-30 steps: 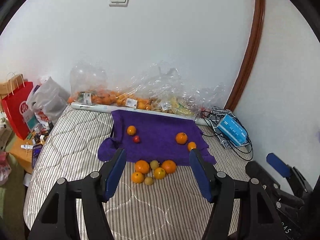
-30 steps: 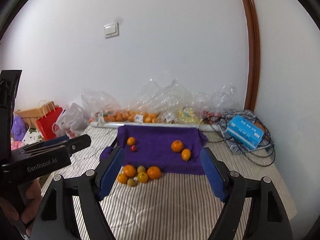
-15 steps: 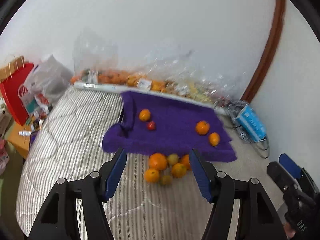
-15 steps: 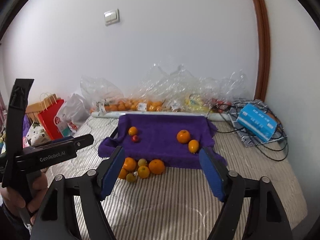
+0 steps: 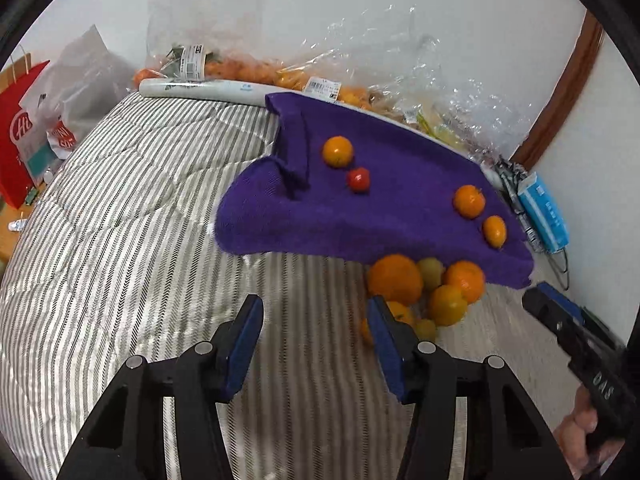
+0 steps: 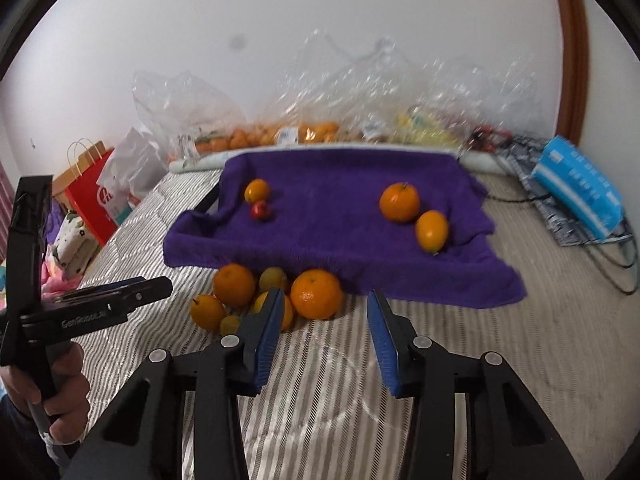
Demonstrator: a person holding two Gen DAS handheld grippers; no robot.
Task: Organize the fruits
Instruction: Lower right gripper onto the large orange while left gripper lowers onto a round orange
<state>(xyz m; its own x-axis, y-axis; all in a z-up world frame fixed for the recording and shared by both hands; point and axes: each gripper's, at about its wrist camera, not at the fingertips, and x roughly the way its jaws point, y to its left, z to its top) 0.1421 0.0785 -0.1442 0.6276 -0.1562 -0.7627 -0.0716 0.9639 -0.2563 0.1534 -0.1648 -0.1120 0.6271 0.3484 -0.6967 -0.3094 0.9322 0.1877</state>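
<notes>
Blue-padded jaws are narrowing on both tools: the right hand-held gripper (image 6: 320,334) is closing with nothing between its pads, its left pad just in front of the heap of oranges (image 6: 280,300) on the striped bed (image 6: 500,360); the left hand-held gripper (image 5: 314,346) is closing empty too. Compared with a second ago, both are sitting lower and nearer the heap, probably lining up a first pick. Both are pointing steeply downward toward the purple towel (image 6: 340,240), where four fruits are lying.
</notes>
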